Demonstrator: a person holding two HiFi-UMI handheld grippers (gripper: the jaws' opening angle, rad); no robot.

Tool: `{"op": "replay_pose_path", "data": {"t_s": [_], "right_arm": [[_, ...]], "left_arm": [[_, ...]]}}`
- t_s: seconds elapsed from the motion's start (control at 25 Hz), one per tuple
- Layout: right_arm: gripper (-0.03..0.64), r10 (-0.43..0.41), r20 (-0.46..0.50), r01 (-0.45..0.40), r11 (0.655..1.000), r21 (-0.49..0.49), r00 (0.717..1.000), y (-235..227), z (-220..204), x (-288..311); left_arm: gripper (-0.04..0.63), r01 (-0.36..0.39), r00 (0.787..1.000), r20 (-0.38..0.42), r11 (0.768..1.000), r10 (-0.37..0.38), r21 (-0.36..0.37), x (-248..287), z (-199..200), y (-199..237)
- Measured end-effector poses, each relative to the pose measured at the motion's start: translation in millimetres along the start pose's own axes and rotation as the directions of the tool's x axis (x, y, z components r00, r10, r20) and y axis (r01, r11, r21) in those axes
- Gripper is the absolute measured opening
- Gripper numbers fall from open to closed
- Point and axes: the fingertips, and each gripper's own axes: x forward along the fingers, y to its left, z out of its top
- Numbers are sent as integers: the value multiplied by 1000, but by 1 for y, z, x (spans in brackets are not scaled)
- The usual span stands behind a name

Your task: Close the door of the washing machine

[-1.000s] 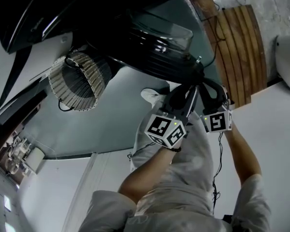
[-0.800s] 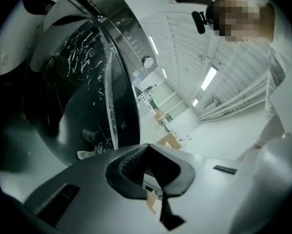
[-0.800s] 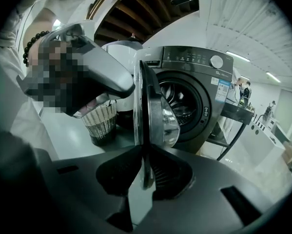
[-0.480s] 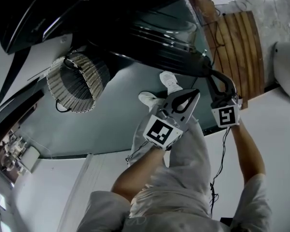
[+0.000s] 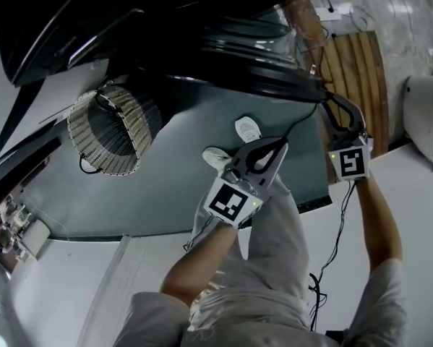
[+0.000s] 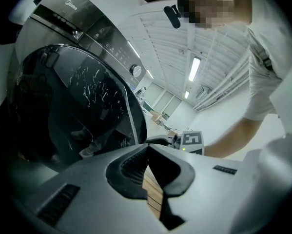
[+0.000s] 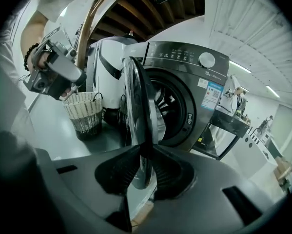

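Since a second ago my left gripper (image 5: 280,145) has let go and pulled back off the door (image 7: 136,96), and the right gripper (image 7: 142,147) has carried the door edge sideways. Left jaws are now pressed together with nothing in them, hanging just beside the right one. Right jaws are narrow, pinching the thin rim of the door, which runs straight up from between the pads. The door stands open edge-on ahead of the right jaws, and the drum opening of the washing machine (image 7: 184,57) sits just to their right.

Risks, as I judge them:
- Only one grip is on a thin, smooth rim. The door swings in an arc, so a straight pull could twist it out of the pads.
- Staying clamped to the end could trap the right jaws between the rim and the machine front.
- Letting go early may leave the door unlatched; it probably needs a final push.
- The basket (image 7: 85,108) is beyond the door on the left, away from the closing swing, so it is little threat.
- The cable (image 5: 337,230) trailing from the right gripper could snag.
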Motion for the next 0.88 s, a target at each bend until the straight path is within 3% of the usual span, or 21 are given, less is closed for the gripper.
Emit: {"op": "replay_pose_path", "data": {"t_s": [0.24,0.6,0.88], "right_arm": [[86,63,-10,-63,997,-50,998,-18,2,9],[94,-8,15,8,999,-37,1000,-65,10,36],[95,-11,35,14,997,-73,999,-95,21,58]], "left_arm": [[3,2,1000,6,1000,-3,23,7,10,17],[3,37,999,29,996,-39,84,27,35,35],[3,67,997,36,991,-72,118,38,49,43]]}}
